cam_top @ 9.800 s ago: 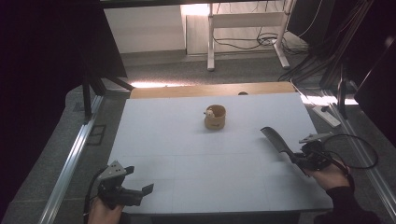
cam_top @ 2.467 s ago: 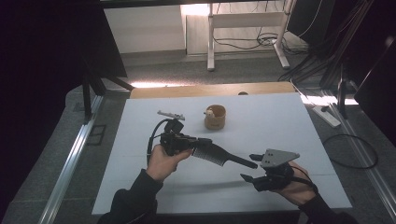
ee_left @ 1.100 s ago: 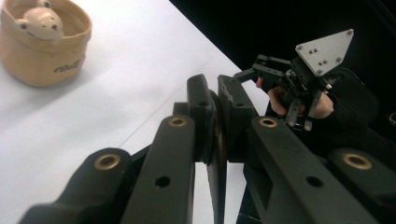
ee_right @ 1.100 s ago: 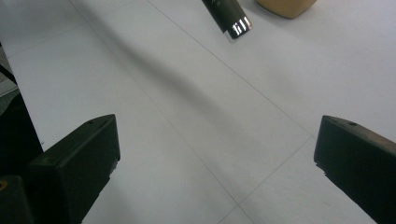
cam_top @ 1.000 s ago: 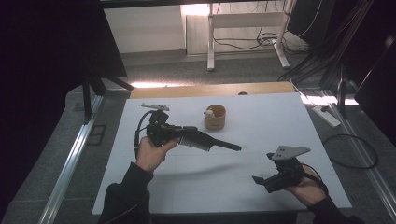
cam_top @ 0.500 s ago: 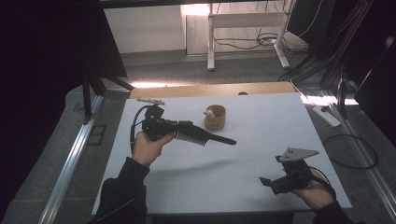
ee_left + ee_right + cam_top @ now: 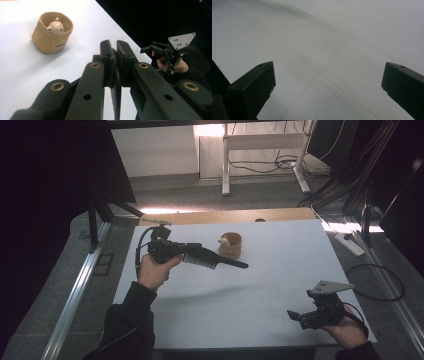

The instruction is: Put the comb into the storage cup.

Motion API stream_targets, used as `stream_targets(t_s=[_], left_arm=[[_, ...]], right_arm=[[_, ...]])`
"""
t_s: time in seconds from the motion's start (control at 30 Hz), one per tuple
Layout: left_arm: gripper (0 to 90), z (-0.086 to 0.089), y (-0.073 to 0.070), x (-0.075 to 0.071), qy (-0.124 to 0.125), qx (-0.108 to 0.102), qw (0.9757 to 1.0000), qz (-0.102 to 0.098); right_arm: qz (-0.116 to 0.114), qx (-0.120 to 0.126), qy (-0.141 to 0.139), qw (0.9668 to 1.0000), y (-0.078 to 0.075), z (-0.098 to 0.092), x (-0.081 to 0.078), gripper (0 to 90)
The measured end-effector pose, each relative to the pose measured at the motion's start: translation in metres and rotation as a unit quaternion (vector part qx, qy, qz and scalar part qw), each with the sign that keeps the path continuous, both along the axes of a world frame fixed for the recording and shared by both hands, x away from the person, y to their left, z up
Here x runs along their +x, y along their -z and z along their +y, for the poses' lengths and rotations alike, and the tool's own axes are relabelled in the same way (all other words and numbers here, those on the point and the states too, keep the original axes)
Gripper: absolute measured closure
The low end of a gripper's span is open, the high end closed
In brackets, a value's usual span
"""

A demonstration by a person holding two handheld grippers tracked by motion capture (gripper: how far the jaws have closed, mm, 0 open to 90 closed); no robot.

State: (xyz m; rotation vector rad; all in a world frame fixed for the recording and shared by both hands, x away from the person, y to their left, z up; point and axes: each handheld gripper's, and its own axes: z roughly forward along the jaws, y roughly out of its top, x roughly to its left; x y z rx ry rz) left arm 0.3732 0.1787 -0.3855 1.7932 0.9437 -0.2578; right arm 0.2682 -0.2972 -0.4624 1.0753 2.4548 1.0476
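My left gripper (image 7: 196,256) hangs above the left half of the white table (image 7: 280,285), raised in the person's left hand. It is shut on a long, flat black tool (image 7: 231,263) that points right, toward the table's middle. In the left gripper view the jaws (image 7: 116,53) press together on the tool's thin edge (image 7: 115,96). A small tan fabric basket (image 7: 230,245) (image 7: 51,33) with a little bear figure (image 7: 55,26) inside stands just beyond the tool's tip. My right gripper (image 7: 295,316) (image 7: 147,49) stays low at the front right, and in its own view (image 7: 328,67) the jaws stand open over bare table.
A wooden strip (image 7: 230,215) runs along the table's far edge. A white power strip (image 7: 349,243) and a black cable loop (image 7: 380,282) lie on the floor to the right. Metal rails (image 7: 75,295) flank the table's left side.
The left hand has carried the black tool up and to the left, away from the table's middle. The right hand has drifted right toward the front right corner, jaws still open.
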Motion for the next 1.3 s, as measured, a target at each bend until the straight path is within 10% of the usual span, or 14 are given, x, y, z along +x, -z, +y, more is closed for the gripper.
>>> stream_targets(t_s=[1.3], left_arm=[[83.3,0.031,-0.027,0.03,-0.051,0.01,0.9987,0.006]], right_arm=[[0.018,-0.004,0.099,0.9949,-0.005,-0.032,-0.025,0.0]])
